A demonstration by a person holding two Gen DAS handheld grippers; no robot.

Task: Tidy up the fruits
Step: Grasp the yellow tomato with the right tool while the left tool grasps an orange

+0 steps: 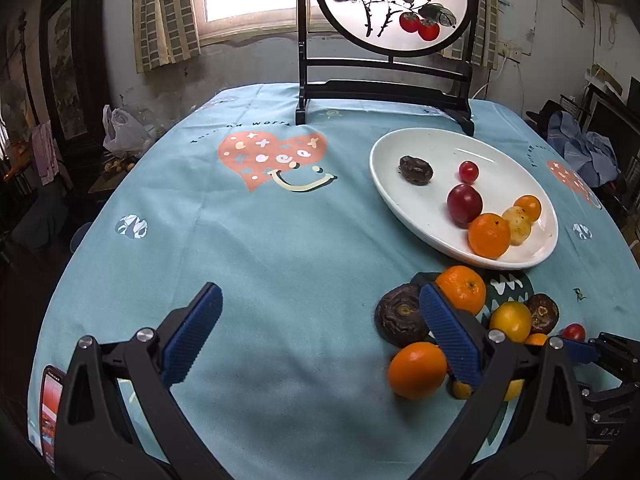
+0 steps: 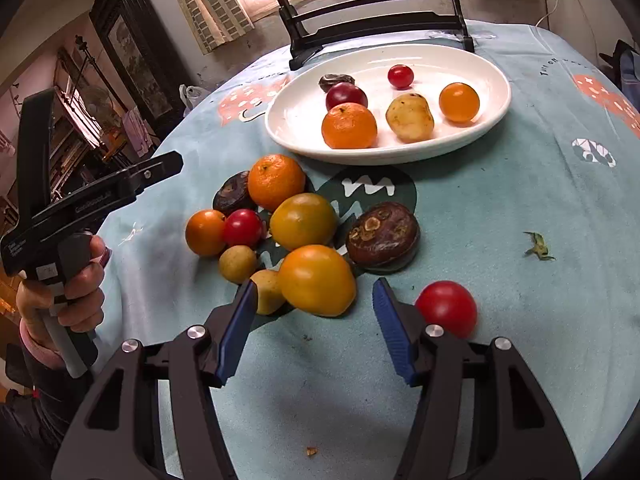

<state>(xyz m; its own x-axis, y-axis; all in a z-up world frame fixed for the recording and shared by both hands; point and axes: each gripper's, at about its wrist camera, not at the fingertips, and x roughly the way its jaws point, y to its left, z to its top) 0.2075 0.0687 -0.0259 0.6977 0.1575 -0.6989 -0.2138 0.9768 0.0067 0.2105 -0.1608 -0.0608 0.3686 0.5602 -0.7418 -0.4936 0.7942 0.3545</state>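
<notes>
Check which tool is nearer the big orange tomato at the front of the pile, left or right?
Right. The right tool is open with the big orange tomato just ahead of its fingertips, untouched. The left tool is open over bare tablecloth, the pile off to its right.

right gripper jaws stand apart just before an orange tomato.

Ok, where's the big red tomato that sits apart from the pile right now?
In the right wrist view the big red tomato lies on the blue tablecloth at lower right, just outside the right tongs' right finger, below the dark brown fruit.
</notes>
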